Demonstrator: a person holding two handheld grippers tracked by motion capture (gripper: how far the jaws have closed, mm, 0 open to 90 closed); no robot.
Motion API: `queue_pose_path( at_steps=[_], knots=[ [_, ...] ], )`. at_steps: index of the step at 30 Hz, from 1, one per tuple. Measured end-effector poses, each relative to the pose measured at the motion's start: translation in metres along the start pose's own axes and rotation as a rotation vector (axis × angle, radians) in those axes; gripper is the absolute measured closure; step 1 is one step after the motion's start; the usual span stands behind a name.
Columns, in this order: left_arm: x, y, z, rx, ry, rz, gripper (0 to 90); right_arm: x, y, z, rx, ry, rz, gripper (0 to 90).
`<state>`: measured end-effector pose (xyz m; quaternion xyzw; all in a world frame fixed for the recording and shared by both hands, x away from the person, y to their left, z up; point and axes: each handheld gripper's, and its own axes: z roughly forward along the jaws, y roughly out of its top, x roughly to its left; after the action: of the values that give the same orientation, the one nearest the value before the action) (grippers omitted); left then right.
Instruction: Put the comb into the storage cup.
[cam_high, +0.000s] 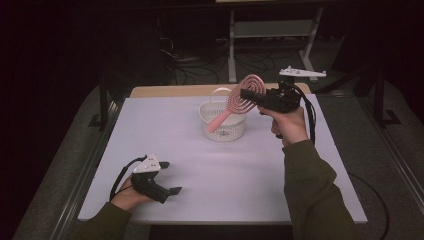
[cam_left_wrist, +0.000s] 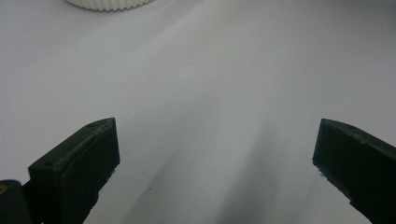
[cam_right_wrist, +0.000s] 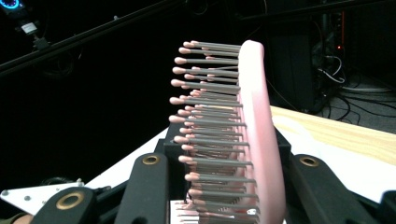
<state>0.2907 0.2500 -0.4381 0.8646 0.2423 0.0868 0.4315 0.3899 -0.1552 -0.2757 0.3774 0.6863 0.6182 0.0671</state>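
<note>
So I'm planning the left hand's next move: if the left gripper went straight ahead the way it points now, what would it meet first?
Probably the white basket, seen straight ahead in the left gripper view. The left gripper is open over bare table; depth is uncertain.

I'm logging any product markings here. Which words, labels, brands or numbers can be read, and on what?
None can be read. The pink hairbrush held in the right gripper, the white basket, the left gripper and the white table show no legible text.
</note>
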Motion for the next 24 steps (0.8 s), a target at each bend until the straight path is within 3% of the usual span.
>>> queue_pose_path(
  at_steps=[24],
  knots=[
    [0.000,0.000,0.000,-0.001,0.008,0.006,0.4,-0.020,0.011,0.012,-0.034,-0.082,0.003,62.8]
  ],
)
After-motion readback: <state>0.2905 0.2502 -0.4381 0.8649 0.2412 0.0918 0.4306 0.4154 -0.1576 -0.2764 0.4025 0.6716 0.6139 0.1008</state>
